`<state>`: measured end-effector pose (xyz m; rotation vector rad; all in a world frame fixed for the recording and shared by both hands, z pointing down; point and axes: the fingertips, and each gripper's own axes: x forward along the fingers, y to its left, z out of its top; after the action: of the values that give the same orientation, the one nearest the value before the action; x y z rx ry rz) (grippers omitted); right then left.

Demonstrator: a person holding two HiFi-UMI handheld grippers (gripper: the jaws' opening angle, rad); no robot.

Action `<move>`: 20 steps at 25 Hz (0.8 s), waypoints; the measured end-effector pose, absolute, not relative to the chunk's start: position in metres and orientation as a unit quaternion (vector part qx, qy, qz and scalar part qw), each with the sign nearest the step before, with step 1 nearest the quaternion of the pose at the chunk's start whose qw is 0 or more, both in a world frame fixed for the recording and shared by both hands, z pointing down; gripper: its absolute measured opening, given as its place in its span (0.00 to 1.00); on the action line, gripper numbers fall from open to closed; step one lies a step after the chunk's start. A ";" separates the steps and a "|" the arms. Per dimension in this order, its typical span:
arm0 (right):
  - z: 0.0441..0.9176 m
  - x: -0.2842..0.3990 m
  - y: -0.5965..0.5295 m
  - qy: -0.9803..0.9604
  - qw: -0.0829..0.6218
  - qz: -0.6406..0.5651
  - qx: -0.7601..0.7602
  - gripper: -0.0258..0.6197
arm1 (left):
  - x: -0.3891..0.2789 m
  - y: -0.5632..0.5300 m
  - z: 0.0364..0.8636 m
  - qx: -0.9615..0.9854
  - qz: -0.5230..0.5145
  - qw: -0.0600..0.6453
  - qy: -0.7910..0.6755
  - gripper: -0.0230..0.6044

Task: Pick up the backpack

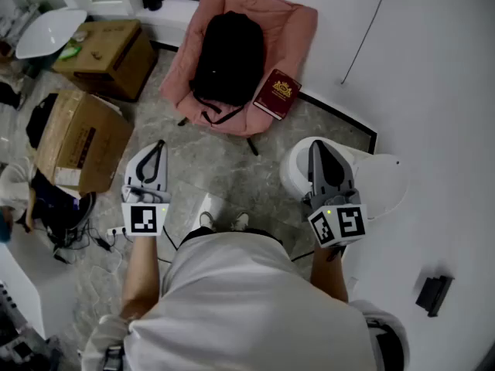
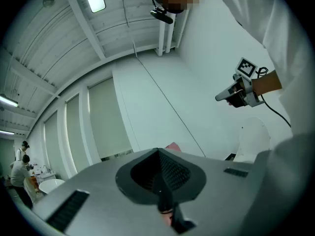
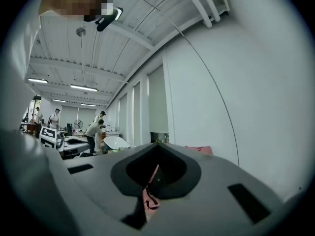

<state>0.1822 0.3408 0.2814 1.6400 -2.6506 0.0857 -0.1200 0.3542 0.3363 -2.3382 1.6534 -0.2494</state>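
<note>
One black backpack (image 1: 228, 56) lies on the pink chair (image 1: 298, 22), untouched, so none of the pickup is done. One red book (image 1: 277, 93) rests just beside it on that chair. I hold two grippers, both short of the chair and empty. My left gripper (image 1: 159, 145) has its jaws together. My right gripper (image 1: 315, 147) seems the same, though a thin slit shows. Two cardboard boxes (image 1: 108, 49) stand left of the chair. Reaching, gripping and lifting are all left.
</note>
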 end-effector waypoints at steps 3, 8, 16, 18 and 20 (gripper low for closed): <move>0.283 0.181 0.340 -0.850 0.011 0.029 0.526 0.07 | -0.121 0.353 0.335 -0.807 -0.076 0.130 0.572 0.06; 0.281 0.184 0.339 -0.851 0.004 0.034 0.525 0.07 | -0.119 0.350 0.337 -0.808 -0.076 0.125 0.571 0.06; 0.295 0.198 0.329 -0.855 -0.001 0.053 0.517 0.07 | -0.099 0.347 0.345 -0.812 -0.088 0.118 0.565 0.06; 0.302 0.199 0.325 -0.855 -0.001 0.060 0.514 0.07 | -0.100 0.345 0.349 -0.810 -0.086 0.109 0.570 0.06; 0.309 0.199 0.321 -0.856 0.002 0.068 0.512 0.07 | -0.102 0.344 0.354 -0.807 -0.087 0.098 0.575 0.06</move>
<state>0.1986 0.3213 0.3092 1.6054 -2.6870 0.2134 -0.1023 0.3437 0.3538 -2.3888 1.7022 -0.2570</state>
